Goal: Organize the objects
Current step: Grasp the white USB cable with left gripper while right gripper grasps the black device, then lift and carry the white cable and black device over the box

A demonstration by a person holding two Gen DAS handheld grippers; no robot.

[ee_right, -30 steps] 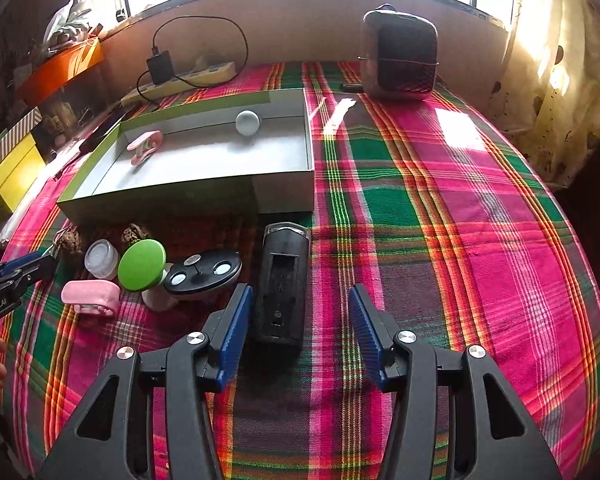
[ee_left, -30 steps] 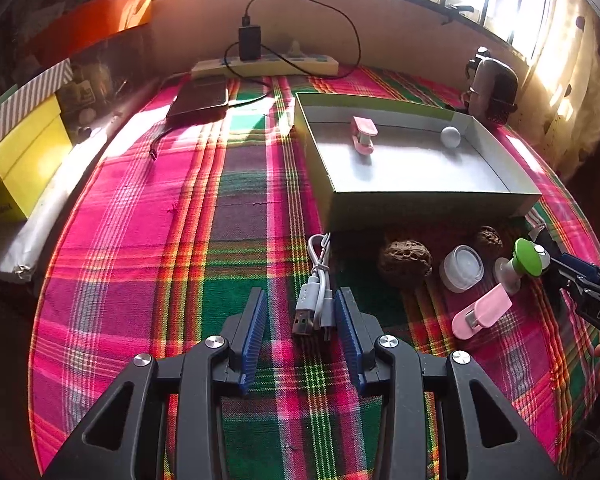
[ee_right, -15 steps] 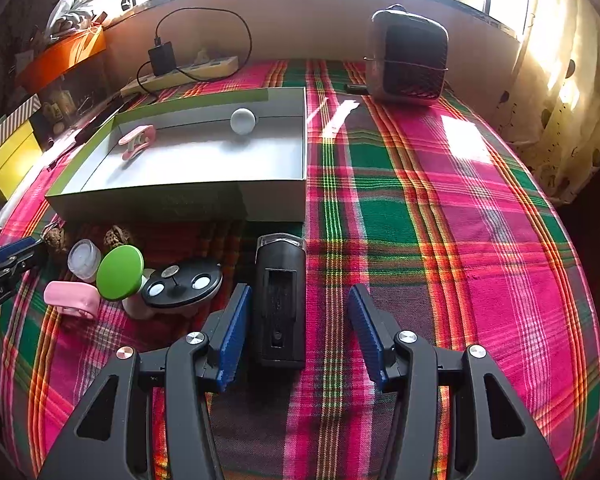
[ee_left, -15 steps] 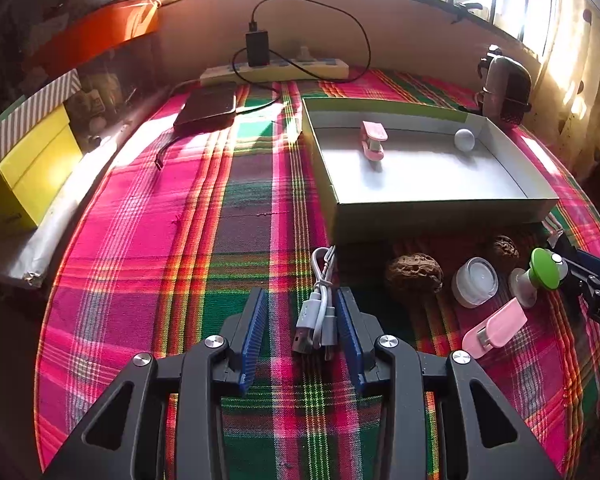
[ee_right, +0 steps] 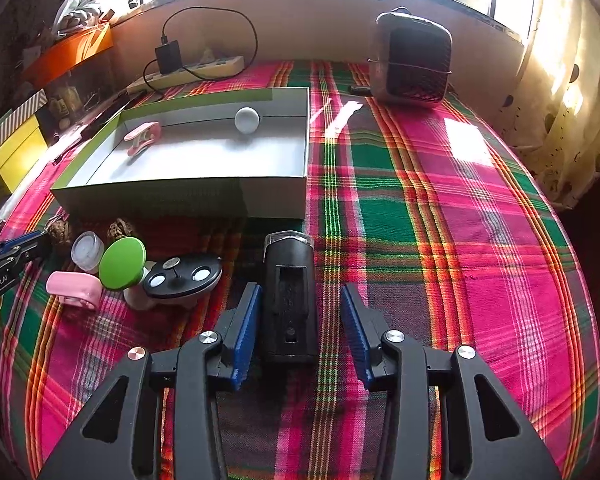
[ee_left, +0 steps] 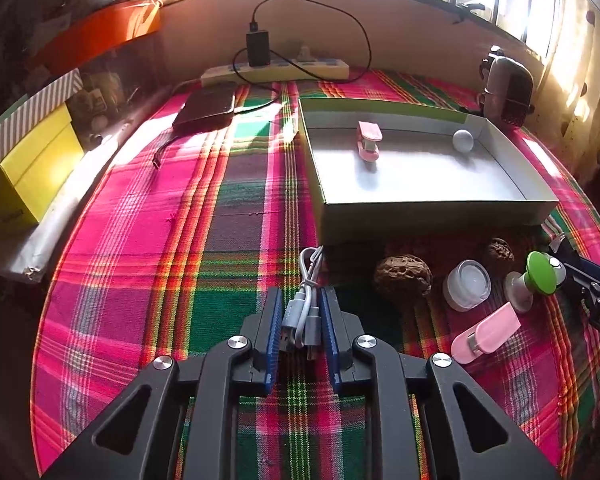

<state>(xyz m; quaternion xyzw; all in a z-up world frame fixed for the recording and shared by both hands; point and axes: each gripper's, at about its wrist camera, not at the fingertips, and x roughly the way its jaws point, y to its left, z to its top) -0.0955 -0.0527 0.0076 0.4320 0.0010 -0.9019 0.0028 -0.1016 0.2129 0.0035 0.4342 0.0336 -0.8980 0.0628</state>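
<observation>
My left gripper (ee_left: 300, 312) is shut on a coiled white USB cable (ee_left: 302, 316) on the plaid cloth, just in front of the grey open box (ee_left: 432, 216). The box holds a pink clip (ee_left: 368, 140) and a white ball (ee_left: 463, 140). My right gripper (ee_right: 300, 308) is open, its blue pads on either side of a black bike light (ee_right: 290, 292), apart from it. Next to the box's front wall lie a walnut (ee_left: 403, 276), a small white jar (ee_left: 467, 285), a green-capped piece (ee_left: 541, 278) and a pink clip (ee_left: 486, 334).
A black oval part (ee_right: 182, 276) lies left of the bike light. A small heater (ee_right: 410, 66) stands at the back right. A power strip with charger (ee_left: 274, 68) and a dark phone (ee_left: 206, 110) lie at the back. Yellow boxes (ee_left: 28, 168) stand at the left.
My left gripper has closed on the USB cable. My right gripper has moved forward a little, so the bike light now lies deeper between its open fingers.
</observation>
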